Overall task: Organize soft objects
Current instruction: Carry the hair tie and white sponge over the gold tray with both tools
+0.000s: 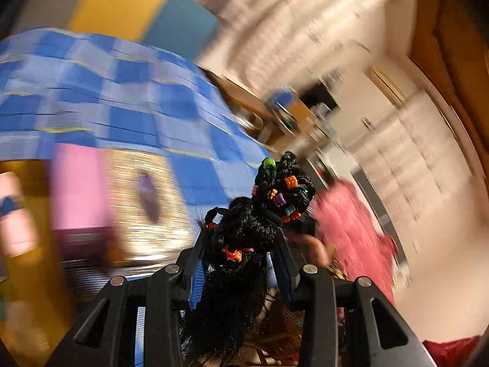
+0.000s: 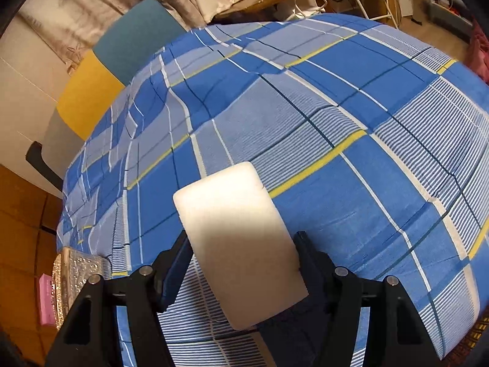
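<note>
My left gripper (image 1: 241, 238) is shut on a doll's black braided hair with coloured beads (image 1: 262, 211); the doll hangs in the air beside the blue checked bed (image 1: 122, 91), and a bit of its skin-coloured body (image 1: 314, 249) shows behind the right finger. The left wrist view is strongly blurred. My right gripper (image 2: 244, 241) is shut on a white foam block (image 2: 241, 238) and holds it just above the blue checked bed sheet (image 2: 336, 107).
A shiny silver padded bag (image 2: 71, 278) with a pink item (image 2: 45, 299) sits at the bed's left edge; it also shows blurred in the left wrist view (image 1: 146, 195). Pink cloth (image 1: 351, 229) lies on the floor. A teal and yellow chair (image 2: 116, 61) stands behind the bed.
</note>
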The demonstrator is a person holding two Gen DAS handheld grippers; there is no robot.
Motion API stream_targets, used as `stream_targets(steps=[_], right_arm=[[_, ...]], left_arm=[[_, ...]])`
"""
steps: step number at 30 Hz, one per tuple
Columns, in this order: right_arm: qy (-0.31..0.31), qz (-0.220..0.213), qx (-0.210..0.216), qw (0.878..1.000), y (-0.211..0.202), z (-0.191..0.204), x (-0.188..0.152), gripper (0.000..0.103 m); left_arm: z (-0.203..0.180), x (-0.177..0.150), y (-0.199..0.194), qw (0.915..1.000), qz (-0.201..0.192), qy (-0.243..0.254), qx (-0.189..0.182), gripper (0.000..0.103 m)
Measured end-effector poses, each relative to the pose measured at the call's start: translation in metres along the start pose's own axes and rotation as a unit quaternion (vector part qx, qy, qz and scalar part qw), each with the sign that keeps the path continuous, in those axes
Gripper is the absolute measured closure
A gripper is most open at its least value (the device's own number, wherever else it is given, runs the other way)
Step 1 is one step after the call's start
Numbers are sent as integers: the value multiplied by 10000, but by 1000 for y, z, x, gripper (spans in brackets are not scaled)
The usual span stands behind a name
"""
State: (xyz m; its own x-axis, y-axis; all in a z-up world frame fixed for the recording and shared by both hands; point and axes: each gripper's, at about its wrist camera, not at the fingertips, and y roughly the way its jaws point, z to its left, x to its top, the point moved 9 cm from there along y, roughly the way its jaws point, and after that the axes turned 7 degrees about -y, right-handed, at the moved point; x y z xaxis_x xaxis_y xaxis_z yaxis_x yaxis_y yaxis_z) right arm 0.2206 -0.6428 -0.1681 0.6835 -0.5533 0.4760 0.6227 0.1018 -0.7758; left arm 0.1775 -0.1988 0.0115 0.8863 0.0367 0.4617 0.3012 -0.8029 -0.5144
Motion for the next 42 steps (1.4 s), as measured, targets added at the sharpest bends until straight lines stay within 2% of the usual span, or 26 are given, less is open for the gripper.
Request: stream_targets(steps=[2, 5, 10, 13, 14, 16, 18, 19, 22, 25, 31, 33, 37, 42], right_arm=[[-71, -164, 6, 9998, -7, 7, 3, 36], [-212, -455, 36, 9987, -24, 21, 5, 36], [-421, -922, 271, 9945, -63, 57, -8, 36], [-643, -1023, 549, 9912, -85, 92, -27, 36], [-747, -1047, 654, 9895, -92, 106, -33, 36], [-1023, -1095, 847, 9851, -105, 138, -47, 36], [-1222, -1106, 1064, 9806, -115, 168, -59, 36], [-1301, -1094, 1165, 9785, -119, 180, -64, 36], [-1568, -1100, 1516, 9697, -132, 226, -80, 36], [-1913, -1018, 1867, 9582, -139, 275, -103, 36], [-2676, -434, 2463, 9305, -125, 373, -167, 35], [-2851, -233, 2447, 9264, -112, 392, -186, 35], [-2824, 458, 2566, 9232, -72, 430, -222, 35], [-2869, 906, 2375, 9236, -22, 468, -254, 35]], left_arm=[[35, 7, -23, 9988, -297, -262, 288, 65], [84, 6, -35, 9943, -498, -688, 648, 65], [166, -5, -48, 9796, -836, -1374, 1204, 65], [200, -9, -42, 9723, -899, -1659, 1376, 64], [214, -10, -39, 9676, -928, -1785, 1526, 64], [226, -13, -31, 9655, -907, -1840, 1605, 64], [239, -16, -24, 9610, -836, -1888, 1838, 62], [244, -18, -21, 9584, -794, -1928, 1951, 58], [250, -24, -21, 9563, -777, -1914, 2067, 50], [241, -26, -31, 9589, -843, -1605, 2182, 44], [212, -25, -69, 9609, -1307, -949, 2250, 43], [207, -26, -80, 9588, -1446, -779, 2316, 43], [202, -36, -99, 9519, -1552, -422, 2607, 43], [203, -51, -124, 9435, -1637, -251, 2869, 43]])
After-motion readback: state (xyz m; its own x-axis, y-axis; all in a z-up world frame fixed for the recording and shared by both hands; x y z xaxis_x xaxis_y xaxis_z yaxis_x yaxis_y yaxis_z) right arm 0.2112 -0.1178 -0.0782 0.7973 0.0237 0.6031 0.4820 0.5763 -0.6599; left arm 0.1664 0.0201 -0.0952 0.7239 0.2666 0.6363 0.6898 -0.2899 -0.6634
